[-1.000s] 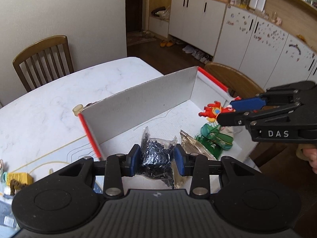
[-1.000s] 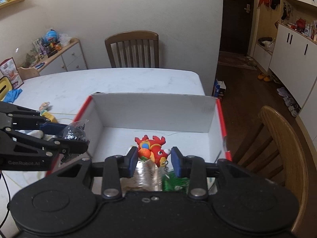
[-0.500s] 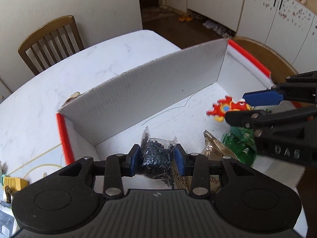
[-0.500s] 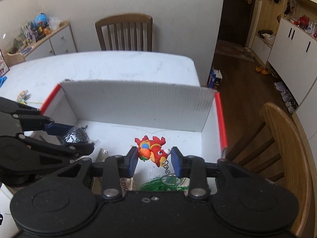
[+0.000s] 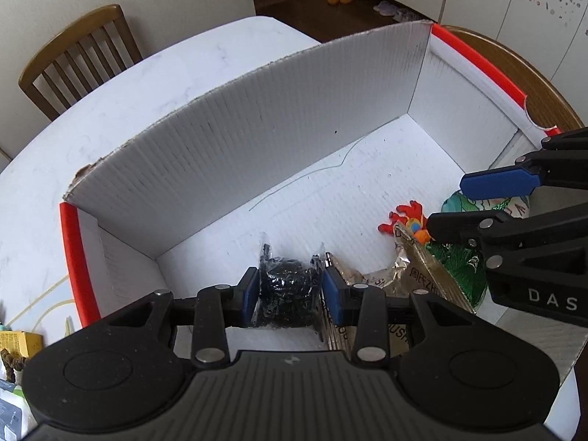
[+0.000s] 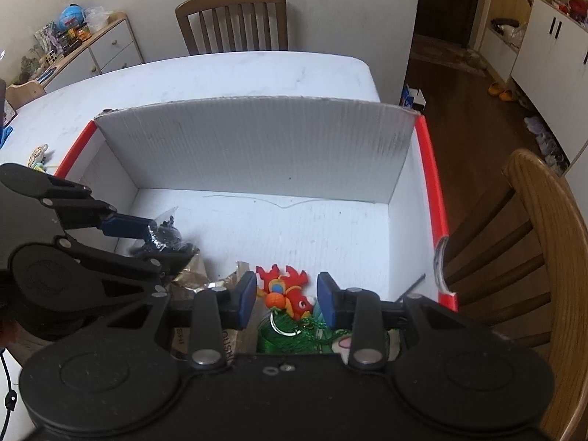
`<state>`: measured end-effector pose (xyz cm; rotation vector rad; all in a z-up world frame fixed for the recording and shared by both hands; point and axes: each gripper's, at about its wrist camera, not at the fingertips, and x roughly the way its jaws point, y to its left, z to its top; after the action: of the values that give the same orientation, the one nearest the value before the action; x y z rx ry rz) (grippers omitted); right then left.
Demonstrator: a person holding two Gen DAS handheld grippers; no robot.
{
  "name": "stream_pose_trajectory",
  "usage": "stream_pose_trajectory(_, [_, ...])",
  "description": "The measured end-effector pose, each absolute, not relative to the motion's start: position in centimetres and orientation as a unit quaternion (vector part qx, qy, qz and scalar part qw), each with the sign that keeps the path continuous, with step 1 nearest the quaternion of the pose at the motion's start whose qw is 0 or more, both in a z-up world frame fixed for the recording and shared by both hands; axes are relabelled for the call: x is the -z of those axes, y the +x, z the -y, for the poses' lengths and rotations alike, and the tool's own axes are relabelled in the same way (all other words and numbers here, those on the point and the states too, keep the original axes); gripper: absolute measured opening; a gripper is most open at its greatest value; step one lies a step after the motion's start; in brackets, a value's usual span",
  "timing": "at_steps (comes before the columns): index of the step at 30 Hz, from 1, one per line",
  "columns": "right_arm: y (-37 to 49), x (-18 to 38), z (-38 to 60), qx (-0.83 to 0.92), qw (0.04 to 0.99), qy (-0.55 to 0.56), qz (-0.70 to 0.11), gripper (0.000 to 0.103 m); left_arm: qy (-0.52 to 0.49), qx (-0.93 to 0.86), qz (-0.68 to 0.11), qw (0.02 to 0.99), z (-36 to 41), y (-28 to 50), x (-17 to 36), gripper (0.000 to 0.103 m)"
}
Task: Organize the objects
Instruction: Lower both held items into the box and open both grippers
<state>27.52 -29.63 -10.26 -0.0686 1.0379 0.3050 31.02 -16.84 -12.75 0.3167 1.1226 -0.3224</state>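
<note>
My left gripper [image 5: 290, 294] is shut on a clear bag of small black parts [image 5: 288, 286], low inside the white cardboard box [image 5: 257, 128] with red edges. From the right wrist view, the left gripper [image 6: 161, 242] and its bag [image 6: 167, 235] hang near the box's left wall. The right gripper [image 6: 286, 301] is shut on a red and orange toy keychain [image 6: 286, 294], just above a green item [image 6: 286, 338] on the box floor [image 6: 294, 228]. In the left wrist view, the right gripper [image 5: 474, 204] enters from the right, with the toy [image 5: 404, 222] at its fingertips.
A gold foil packet [image 5: 386, 275] and a green item [image 5: 463, 268] lie in the box's near part. The box stands on a white table [image 6: 220, 73]. Wooden chairs stand at the far side [image 6: 231, 18] and right [image 6: 533, 239]. Small items [image 5: 18, 341] lie left of the box.
Both grippers have sunk into the box and tilted further down, each keeping its load. The box walls now fill more of both views.
</note>
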Motion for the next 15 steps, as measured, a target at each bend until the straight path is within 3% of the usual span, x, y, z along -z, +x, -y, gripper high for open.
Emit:
stream_pose_trajectory(3, [27.7, 10.4, 30.0, -0.150, 0.853, -0.028, -0.498, 0.039, 0.144, 0.151, -0.528, 0.823, 16.8, 31.1, 12.7, 0.041])
stream_pose_trajectory(7, [27.6, 10.2, 30.2, -0.158, 0.854, -0.023, -0.496, 0.048, 0.131, 0.150, -0.519, 0.831, 16.5, 31.0, 12.2, 0.058])
stream_pose_trajectory(15, [26.6, 8.7, 30.5, -0.170, 0.860, -0.014, -0.481, 0.053, 0.117, 0.154, -0.502, 0.843, 15.9, 29.9, 10.8, 0.058])
